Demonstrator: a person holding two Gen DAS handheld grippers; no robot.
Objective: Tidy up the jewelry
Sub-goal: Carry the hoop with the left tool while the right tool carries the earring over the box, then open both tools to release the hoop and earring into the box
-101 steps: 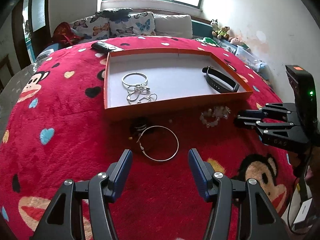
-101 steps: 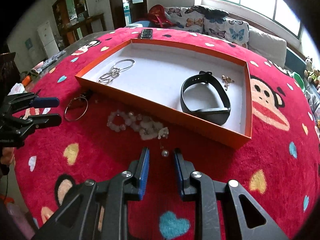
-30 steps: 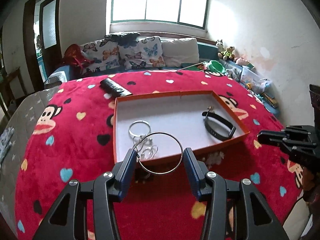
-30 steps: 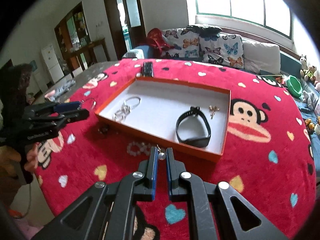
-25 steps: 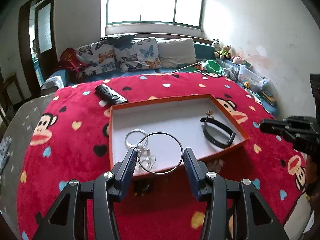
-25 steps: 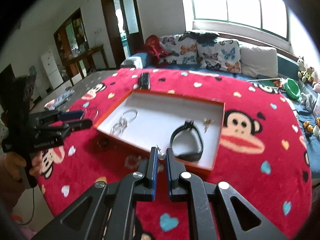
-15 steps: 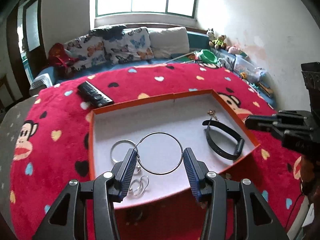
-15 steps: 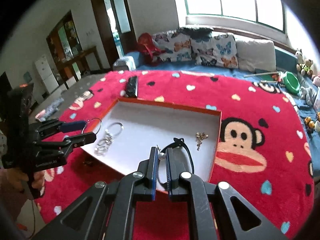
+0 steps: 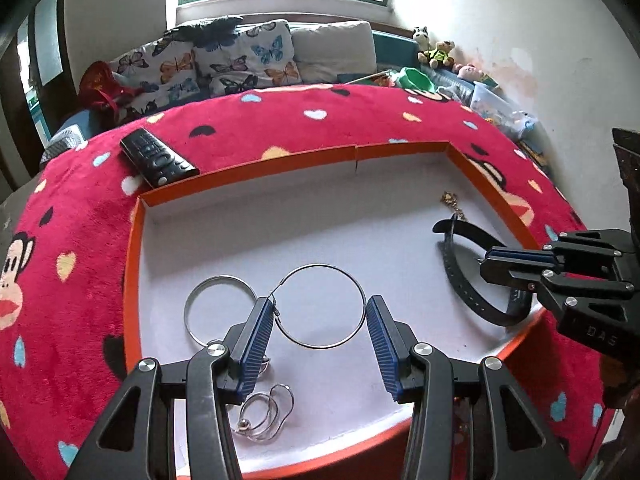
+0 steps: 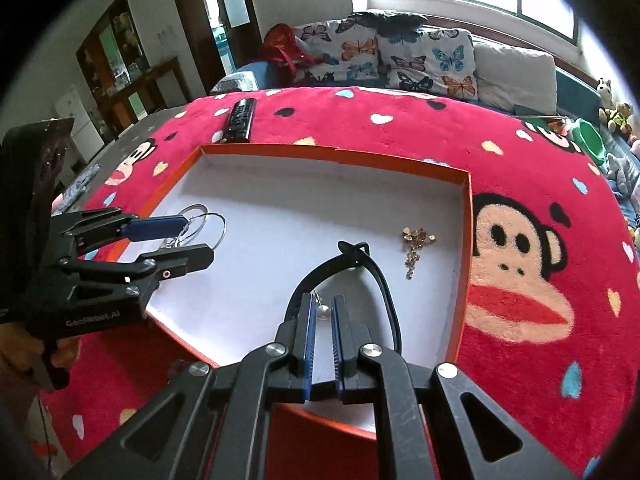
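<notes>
An orange tray [image 9: 280, 165] with a white floor lies on a red blanket. My left gripper [image 9: 322, 312] is shut on a large silver hoop [image 9: 345, 278] and holds it over the tray's front left part. My right gripper [image 10: 323, 308] is shut on a pearl earring [image 10: 323, 312] and hovers over the black wristband [image 10: 384, 280] in the tray. Inside the tray also lie a silver bangle [image 9: 200, 292], small silver rings [image 9: 260, 420] and a gold charm [image 10: 414, 248]. The left gripper also shows in the right wrist view [image 10: 176, 236], the right gripper in the left wrist view [image 9: 490, 266].
A black remote [image 9: 156, 158] lies on the blanket [image 10: 520, 184] just behind the tray's far left corner. A sofa with butterfly cushions [image 9: 240, 60] stands beyond. A wall with toys is at the right.
Both grippers have moved forward and down over the tray, carrying the hoop and the pearl earring. The tray now fills both views.
</notes>
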